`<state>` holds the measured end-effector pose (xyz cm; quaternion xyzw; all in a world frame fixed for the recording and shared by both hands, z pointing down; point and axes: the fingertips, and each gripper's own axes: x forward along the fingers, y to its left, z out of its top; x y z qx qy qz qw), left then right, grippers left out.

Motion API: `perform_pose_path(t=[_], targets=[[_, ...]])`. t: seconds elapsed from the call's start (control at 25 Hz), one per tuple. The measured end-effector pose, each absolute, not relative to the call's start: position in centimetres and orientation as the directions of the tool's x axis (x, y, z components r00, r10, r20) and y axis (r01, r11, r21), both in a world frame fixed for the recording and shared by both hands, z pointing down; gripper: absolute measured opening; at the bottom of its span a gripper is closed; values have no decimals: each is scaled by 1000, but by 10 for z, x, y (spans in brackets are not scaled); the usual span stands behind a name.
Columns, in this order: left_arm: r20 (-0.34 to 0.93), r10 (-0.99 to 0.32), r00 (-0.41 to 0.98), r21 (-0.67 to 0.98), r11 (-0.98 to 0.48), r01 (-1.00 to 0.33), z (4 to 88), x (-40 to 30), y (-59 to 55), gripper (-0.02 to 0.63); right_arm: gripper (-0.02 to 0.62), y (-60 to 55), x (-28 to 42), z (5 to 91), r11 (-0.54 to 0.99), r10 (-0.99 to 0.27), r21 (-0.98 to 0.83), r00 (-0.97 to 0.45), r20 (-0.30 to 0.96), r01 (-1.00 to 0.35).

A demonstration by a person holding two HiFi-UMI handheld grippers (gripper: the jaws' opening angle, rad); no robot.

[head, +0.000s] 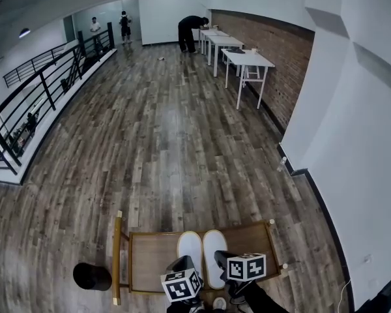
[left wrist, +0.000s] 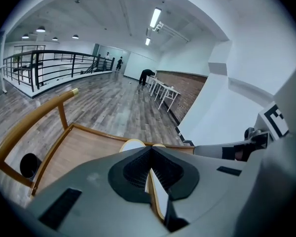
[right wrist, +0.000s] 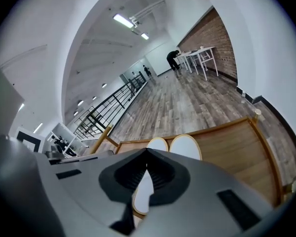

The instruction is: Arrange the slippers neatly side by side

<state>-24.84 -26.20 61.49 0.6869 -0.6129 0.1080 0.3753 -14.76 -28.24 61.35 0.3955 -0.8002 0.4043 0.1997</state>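
Two white slippers with tan rims lie side by side, toes pointing away, on a low wooden table [head: 143, 235]: the left slipper [head: 189, 246] and the right slipper [head: 214, 248] nearly touch. My left gripper [head: 180, 265] hovers over the heel of the left slipper, shut with nothing between its jaws. My right gripper [head: 223, 259] hangs over the heel of the right slipper, also shut and empty. In the left gripper view the slippers' toes [left wrist: 133, 143] show past the closed jaws [left wrist: 150, 151]. The right gripper view shows both slippers [right wrist: 186, 146] beyond its closed jaws [right wrist: 147, 152].
A black round object [head: 91, 276] stands on the floor left of the table. A white wall [head: 352, 175] runs along the right. White tables [head: 246, 60] and a bent-over person [head: 190, 31] are far off; a black railing [head: 32, 103] lines the left.
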Motion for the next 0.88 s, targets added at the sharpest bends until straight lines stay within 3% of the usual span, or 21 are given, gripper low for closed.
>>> perform_pose_path(t=[0.24, 0.88], targets=[[622, -752, 216, 305, -21, -952, 615, -235, -254, 2, -2, -276, -140, 614, 349, -551, -356, -497, 670, -867], [606, -770, 199, 279, -28, -960, 607, -231, -252, 2, -2, -268, -135, 611, 397, -554, -318, -501, 665, -861]])
